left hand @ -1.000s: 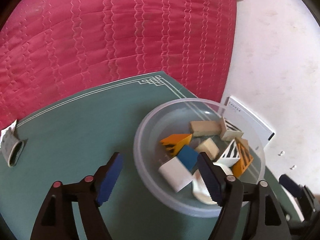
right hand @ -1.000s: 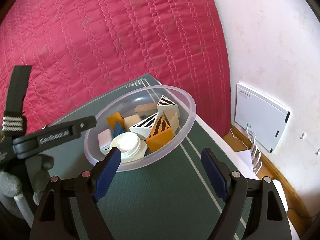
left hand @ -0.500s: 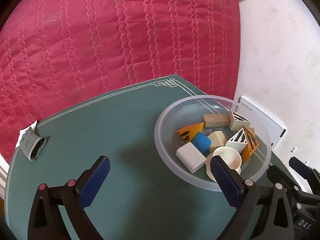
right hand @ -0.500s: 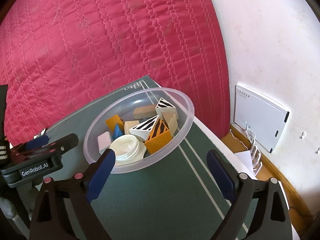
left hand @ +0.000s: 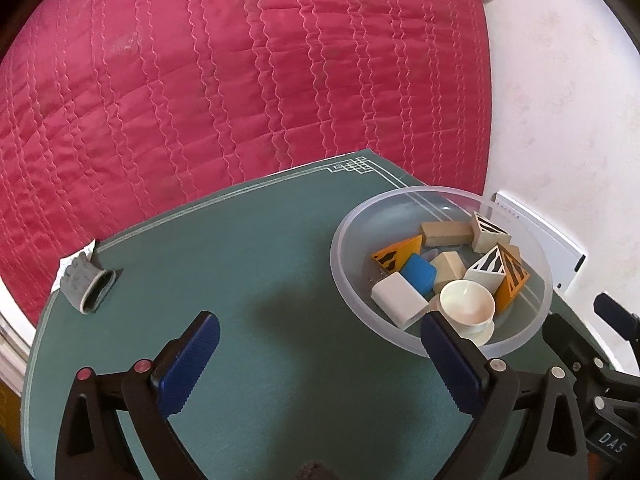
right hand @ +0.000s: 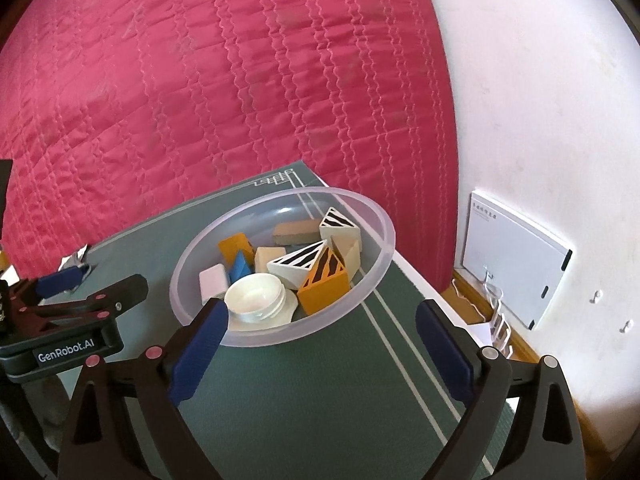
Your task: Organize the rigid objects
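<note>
A clear plastic bowl (left hand: 345, 276) (right hand: 386, 240) stands on the green mat near its far right corner. In it lie a white cup (left hand: 468, 304) (right hand: 256, 300), an orange striped wedge (left hand: 514, 282) (right hand: 324, 286), a blue block (left hand: 418, 272), a white block (left hand: 398, 300), a tan block (left hand: 444, 232) and other striped pieces. My left gripper (left hand: 316, 328) is open over bare mat, just left of the bowl, with nothing between its fingers. My right gripper (right hand: 322, 312) sits just in front of the bowl; its jaws are opening and grip nothing.
A grey glove (left hand: 86, 280) lies at the left edge of the green mat (left hand: 260, 264). A red quilted cover (left hand: 240, 80) rises behind the mat. A white panel (right hand: 516, 264) leans on the wall at the right, past the mat's edge.
My left gripper has spread wide and drawn back and to the left, off the bowl. My right gripper's jaws have widened, and it has hardly moved.
</note>
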Available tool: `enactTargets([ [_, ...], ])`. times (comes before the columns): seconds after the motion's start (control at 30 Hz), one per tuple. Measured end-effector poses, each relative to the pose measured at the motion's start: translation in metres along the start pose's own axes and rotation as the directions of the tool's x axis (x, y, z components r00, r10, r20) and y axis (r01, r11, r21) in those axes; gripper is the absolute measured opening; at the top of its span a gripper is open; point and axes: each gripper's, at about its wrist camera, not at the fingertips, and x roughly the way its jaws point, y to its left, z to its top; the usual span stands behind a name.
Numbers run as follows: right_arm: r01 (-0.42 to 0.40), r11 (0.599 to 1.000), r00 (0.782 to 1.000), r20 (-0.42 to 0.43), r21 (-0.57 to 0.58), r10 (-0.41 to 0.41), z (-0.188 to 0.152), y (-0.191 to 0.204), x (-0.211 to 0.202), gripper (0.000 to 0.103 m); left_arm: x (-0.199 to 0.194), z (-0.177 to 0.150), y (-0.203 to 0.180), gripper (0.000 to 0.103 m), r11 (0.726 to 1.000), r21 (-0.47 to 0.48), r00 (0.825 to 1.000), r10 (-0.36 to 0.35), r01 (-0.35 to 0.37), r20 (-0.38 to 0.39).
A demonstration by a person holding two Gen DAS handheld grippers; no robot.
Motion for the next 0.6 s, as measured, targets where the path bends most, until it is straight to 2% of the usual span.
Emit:
enactTargets([
  [0.27, 0.005, 0.998, 1.000, 0.027, -0.070, -0.003, -0.003, 0.013, -0.006, 0.096, -0.006, -0.003, -0.012, 0.102, 0.995, 0.071, 0.997, 0.065, -0.067, 0.035],
  [0.6, 0.061, 0.993, 0.993, 0.105, -0.104, -0.050, -0.003, 0.018, -0.018, 0.096, -0.008, -0.006, -0.016, 0.102, 0.993, 0.090, 0.996, 0.077, -0.082, 0.053],
])
